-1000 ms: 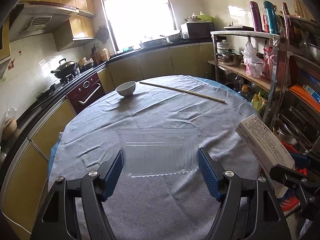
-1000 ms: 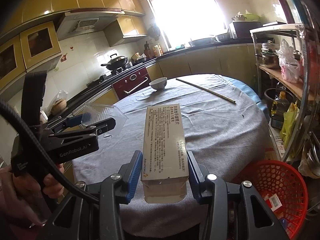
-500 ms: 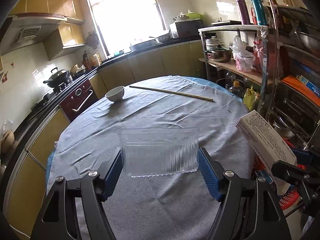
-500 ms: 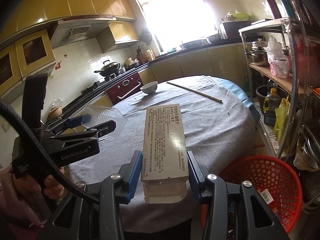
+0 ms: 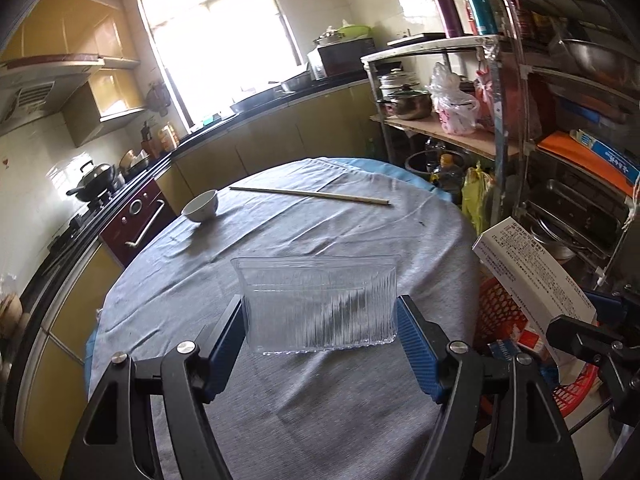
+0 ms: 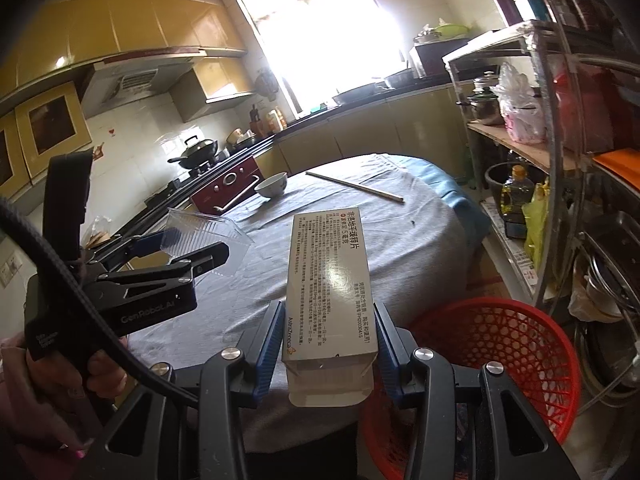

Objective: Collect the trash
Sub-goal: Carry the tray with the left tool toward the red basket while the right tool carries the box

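The left gripper (image 5: 320,332) clamps a thin, crushable clear plastic tray (image 5: 318,304) by its ends, while the right gripper (image 6: 326,344) pinches a light, stiff cardboard box (image 6: 330,280) at its open end.

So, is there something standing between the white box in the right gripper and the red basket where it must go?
Nothing visible does. The white box is clamped in the right gripper, and the red basket sits open on the floor just to its right, beside the table edge.

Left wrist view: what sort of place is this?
A home kitchen, most likely: a wok on a stove, yellow cabinets under a dark counter, and a rack of pots beside a cloth-covered round table.
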`<state>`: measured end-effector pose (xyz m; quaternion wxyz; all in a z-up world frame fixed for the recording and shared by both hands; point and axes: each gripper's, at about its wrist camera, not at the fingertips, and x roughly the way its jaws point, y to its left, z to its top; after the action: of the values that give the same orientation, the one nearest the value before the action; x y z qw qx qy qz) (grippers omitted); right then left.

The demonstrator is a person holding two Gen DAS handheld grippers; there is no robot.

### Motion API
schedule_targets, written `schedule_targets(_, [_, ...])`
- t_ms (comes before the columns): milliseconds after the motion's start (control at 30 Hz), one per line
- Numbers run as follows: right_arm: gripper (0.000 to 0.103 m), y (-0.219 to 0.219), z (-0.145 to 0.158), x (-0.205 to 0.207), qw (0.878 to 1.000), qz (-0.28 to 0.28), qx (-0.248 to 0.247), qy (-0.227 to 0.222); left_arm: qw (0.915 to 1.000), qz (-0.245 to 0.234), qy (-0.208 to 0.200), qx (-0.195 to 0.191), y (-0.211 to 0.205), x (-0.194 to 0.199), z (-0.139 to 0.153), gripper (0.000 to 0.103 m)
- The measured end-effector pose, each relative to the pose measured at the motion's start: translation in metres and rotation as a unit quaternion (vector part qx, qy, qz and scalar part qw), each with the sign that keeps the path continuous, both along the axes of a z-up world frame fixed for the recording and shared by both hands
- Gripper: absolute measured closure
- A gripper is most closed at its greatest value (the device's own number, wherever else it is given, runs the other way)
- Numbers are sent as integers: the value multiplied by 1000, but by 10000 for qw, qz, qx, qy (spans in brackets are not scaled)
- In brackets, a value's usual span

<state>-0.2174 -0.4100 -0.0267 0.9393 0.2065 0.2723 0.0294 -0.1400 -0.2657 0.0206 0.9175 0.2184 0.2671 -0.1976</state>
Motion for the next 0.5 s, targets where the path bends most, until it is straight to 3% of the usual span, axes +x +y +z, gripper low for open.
schedule_targets(500, [56, -32, -11, -26, 9988, -454, 68, 149, 9984, -514, -31, 221, -42, -18, -4, 28])
